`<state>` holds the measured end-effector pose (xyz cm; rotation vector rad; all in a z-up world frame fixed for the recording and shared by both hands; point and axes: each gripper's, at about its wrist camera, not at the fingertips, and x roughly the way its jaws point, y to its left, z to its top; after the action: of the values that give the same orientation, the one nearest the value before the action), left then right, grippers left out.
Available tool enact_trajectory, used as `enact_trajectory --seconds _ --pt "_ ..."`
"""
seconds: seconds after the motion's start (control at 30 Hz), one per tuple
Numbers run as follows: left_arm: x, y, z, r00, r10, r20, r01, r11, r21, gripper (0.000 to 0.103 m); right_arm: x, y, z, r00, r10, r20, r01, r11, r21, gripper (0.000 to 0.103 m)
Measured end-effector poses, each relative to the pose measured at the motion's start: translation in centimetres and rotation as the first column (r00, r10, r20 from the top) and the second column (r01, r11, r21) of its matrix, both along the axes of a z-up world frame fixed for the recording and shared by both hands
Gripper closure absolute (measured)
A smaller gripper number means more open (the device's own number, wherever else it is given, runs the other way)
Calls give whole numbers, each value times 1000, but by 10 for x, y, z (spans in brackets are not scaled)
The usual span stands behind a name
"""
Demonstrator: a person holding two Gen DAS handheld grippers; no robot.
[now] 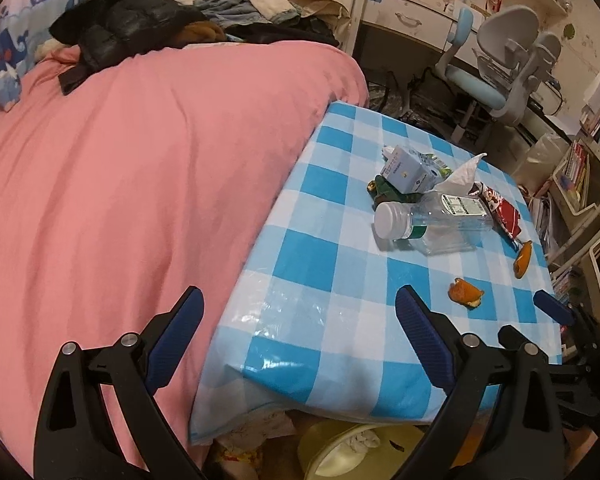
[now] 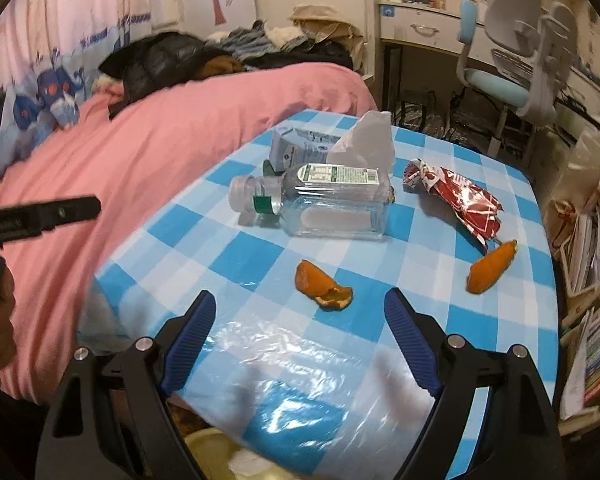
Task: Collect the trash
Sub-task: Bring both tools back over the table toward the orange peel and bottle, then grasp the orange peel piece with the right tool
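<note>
Trash lies on a blue-and-white checked table: a clear plastic bottle on its side, a pale blue carton, a crumpled tissue, a red snack wrapper and two orange peels. My right gripper is open over the table's near edge, just short of the nearer peel, with nothing between its fingers. My left gripper is open too, straddling the seam between bed and table. From there the bottle and the nearer peel lie ahead to the right.
A pink duvet covers the bed against the table's left side, with dark clothes piled at the far end. A yellowish bin holding tissue sits under the table's near edge. Beyond are a desk and a grey-blue chair; bookshelves line the right.
</note>
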<state>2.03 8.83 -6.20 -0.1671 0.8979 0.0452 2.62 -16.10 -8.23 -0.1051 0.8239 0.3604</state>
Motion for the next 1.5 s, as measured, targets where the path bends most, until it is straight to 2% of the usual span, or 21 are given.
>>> enact_trajectory --seconds 0.23,0.37,0.53,0.8,0.87,0.93,0.97,1.03,1.13,1.23,1.37,1.5 --pt "27 -26 -11 996 -94 -4 94 992 82 10 17 13 -17 996 70 -51 -73 995 -61 21" --pt "40 -44 -10 989 -149 9 147 982 122 10 29 11 -22 995 77 -68 -81 995 -59 21" --pt "52 -68 -8 970 -241 37 230 955 189 10 40 7 -30 990 89 -108 -95 994 -60 27" --pt "83 -86 -10 944 -323 61 306 932 194 10 51 6 -41 983 126 -132 -132 991 -34 31" --pt "91 -91 -12 937 -343 65 325 925 195 10 54 12 -46 978 146 -148 -153 988 -37 35" --pt "100 -97 -14 929 -364 64 347 918 193 10 55 18 -50 974 160 -163 -173 983 -67 46" --pt "103 -100 -16 925 -374 61 357 915 190 10 55 20 -49 973 166 -162 -180 981 -73 46" --pt "111 -109 -19 916 -398 54 381 904 192 10 57 20 -46 970 166 -175 -181 981 -73 63" --pt "118 -123 -25 900 -435 41 418 885 206 10 58 12 -42 969 158 -188 -173 982 -69 74" --pt "120 -138 -29 876 -481 29 461 855 237 10 57 2 -41 966 143 -217 -160 985 -66 80" --pt "125 -156 -33 842 -539 21 512 812 281 9 54 -12 -41 958 132 -256 -152 987 -59 80" --pt "133 -165 -40 834 -552 9 528 801 282 9 52 -18 -41 955 137 -263 -159 985 -65 80"
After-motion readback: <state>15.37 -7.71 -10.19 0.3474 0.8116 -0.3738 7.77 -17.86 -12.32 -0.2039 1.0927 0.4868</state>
